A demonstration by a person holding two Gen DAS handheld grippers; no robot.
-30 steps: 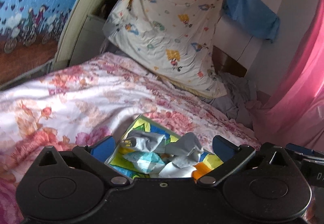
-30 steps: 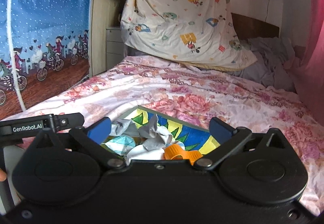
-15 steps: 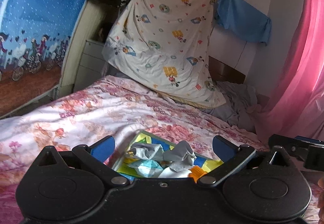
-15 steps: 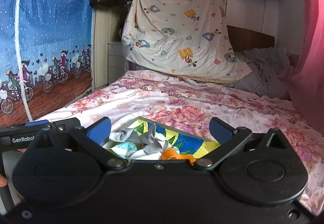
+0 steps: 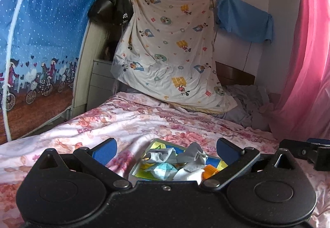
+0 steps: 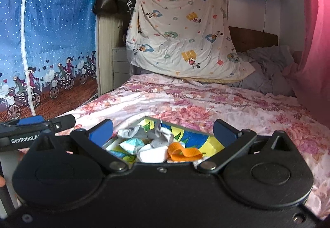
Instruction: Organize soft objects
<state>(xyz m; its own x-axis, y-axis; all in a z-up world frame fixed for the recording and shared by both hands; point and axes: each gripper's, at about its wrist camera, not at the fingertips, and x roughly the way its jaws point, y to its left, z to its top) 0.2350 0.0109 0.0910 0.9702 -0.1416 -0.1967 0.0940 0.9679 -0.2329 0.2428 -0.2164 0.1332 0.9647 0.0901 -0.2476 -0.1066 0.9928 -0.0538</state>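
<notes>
On the bed, in the left wrist view, the shallow box with a bright yellow-and-blue printed lining [image 5: 214, 161] is being framed by the left gripper [image 5: 166, 148], whose blue-padded fingers are being held spread with nothing between them. Crumpled grey and white soft cloth pieces [image 5: 190, 154] are being kept inside the box, on the pink floral bedspread [image 5: 144, 120]. One piece at a time is probably best pinched from above, so the heap is not dragged out.

In the right wrist view, the right gripper [image 6: 163, 130] is likewise being held wide apart and empty over the same box, beside an orange fabric strap [image 6: 183, 152] lying at its near edge. Compared with a second ago, both cameras are being raised and levelled, more of the hanging cartoon-print sheet [image 6: 179, 27] being shown.
</notes>
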